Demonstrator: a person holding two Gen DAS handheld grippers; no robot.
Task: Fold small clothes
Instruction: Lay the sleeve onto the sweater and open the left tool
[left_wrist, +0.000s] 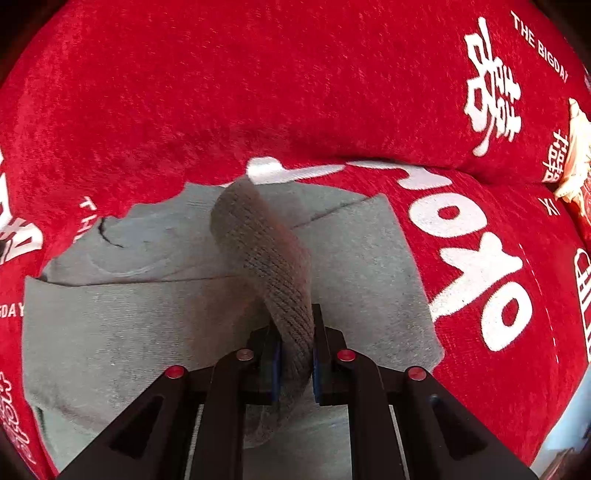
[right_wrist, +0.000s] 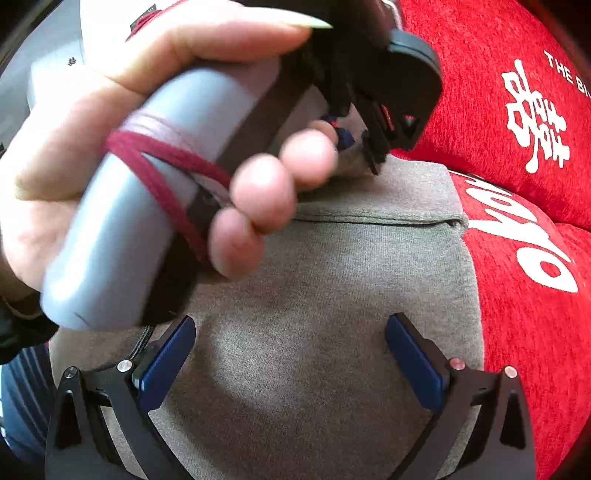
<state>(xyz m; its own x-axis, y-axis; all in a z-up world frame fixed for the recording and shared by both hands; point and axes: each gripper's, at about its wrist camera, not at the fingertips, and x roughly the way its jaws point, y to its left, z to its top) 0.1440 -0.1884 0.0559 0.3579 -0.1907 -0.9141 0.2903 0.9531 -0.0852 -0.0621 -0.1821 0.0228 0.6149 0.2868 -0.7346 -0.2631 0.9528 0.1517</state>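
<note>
A small grey garment lies spread flat on a red cover. In the left wrist view my left gripper is shut on a ribbed grey cuff of the garment, which arches up from the cloth into the blue pads. In the right wrist view the same grey garment fills the middle, with a fold seam across it. My right gripper hovers over it, jaws wide open, nothing between them. A hand holding the left gripper's grey handle blocks the upper left of that view.
The red plush cover with white lettering surrounds the garment on all sides. A cream crumpled cloth lies at the far right edge. A ridge in the cover runs behind the garment.
</note>
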